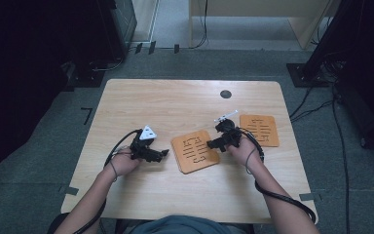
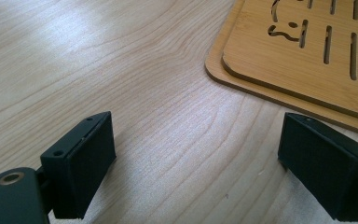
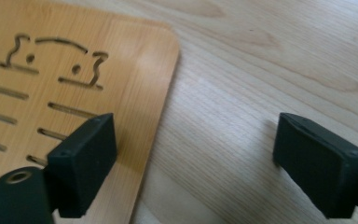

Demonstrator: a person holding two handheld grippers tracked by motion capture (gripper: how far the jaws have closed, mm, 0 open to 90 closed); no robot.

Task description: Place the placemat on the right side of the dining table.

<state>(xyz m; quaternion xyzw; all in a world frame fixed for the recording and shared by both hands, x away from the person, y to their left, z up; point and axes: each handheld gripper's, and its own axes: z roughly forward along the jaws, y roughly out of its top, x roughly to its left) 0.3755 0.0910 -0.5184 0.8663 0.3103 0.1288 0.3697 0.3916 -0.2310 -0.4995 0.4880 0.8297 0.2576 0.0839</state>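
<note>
Two slotted bamboo mats lie on the wooden table (image 1: 175, 102). The central mat (image 1: 195, 152) sits between my grippers, and the second mat (image 1: 259, 129) lies further right. In the left gripper view the central mat (image 2: 307, 42) rests on another board whose rim sticks out beneath it. My left gripper (image 1: 163, 153) (image 2: 196, 172) is open over bare wood, just short of that mat's corner. My right gripper (image 1: 209, 144) (image 3: 196, 168) is open at the opposite edge of the central mat (image 3: 74, 84). One of its fingers (image 3: 84, 158) hangs over the mat's rim, the other over the table.
A round black cable hole (image 1: 226, 94) sits near the table's far edge. Cables trail from both grippers along the person's forearms. Grey carpet, dark equipment and loose wires surround the table. Tape marks stick to the near corners (image 1: 70, 190).
</note>
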